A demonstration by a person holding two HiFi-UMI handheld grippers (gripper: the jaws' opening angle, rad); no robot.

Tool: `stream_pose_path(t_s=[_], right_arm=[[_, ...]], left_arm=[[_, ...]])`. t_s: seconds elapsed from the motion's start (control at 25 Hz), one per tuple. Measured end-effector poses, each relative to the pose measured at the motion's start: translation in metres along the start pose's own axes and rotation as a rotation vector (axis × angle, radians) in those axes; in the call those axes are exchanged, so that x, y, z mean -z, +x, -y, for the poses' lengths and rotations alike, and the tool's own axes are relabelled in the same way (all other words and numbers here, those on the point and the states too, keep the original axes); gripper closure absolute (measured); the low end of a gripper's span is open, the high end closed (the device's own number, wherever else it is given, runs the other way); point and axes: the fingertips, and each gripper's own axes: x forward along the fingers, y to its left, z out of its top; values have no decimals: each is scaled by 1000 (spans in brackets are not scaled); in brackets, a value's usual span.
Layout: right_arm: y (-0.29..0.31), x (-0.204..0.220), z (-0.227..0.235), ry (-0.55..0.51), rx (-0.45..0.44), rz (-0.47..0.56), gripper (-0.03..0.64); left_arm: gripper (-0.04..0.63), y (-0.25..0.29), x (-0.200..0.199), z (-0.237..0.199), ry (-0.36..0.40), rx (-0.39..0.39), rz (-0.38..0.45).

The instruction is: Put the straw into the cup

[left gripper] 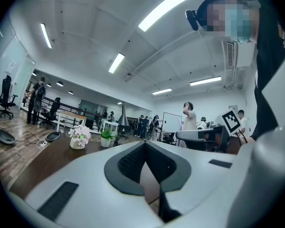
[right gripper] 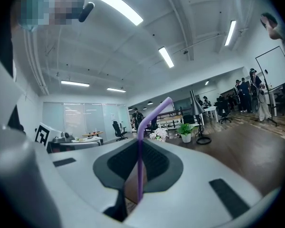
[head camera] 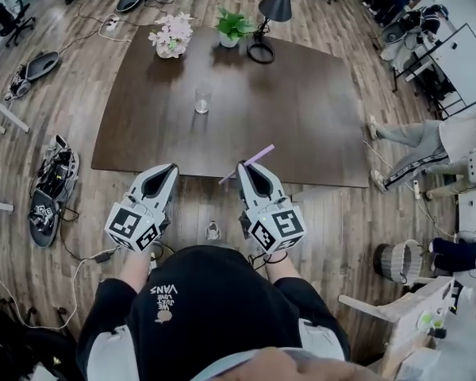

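Dark brown wooden table carries a clear glass cup near its middle. At its near edge, the right gripper clamps a purple bendy plastic straw. The left gripper is closed on nothing.

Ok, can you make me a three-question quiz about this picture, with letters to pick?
1. Where is the cup? A on the table; B on the floor; C on a chair.
2. What colour is the straw? A green; B purple; C red.
3. What is the right gripper doing? A open and empty; B shut on the straw; C shut on a flower.
Answers: 1 A, it stands upright mid-table. 2 B, it looks purple in the head view and the right gripper view. 3 B, the right gripper view shows the jaws pinching the straw.
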Motion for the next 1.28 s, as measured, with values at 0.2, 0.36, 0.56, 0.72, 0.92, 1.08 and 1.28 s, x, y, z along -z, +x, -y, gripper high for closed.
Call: stream_pose_path(t_s=[0.2,0.36,0.56,0.72,0.92,1.08,1.28], right_arm=[[28,-10,28,-15,-44,1,583],[47,-17,49,-22,-75,0,583],[66,-21,72,-25,-110,3,583],[79,-20,85,-22,-122,11,583],[93,-16,92,-16,-127,8,583],[112,-20,95,-17,-110,11,583],[137,-27,100,-20,-80,10,583]], left_arm=[[584,32,-6,-14,7,-38,18],[584,54,-8,-24,9,-72,24],[584,78,-7,-32,9,-111,27],[584,90,0,-38,5,-134,25],[584,102,4,-48,-7,-134,20],[584,112,-2,-68,-9,-124,21],[584,128,-17,-92,-4,-94,32]])
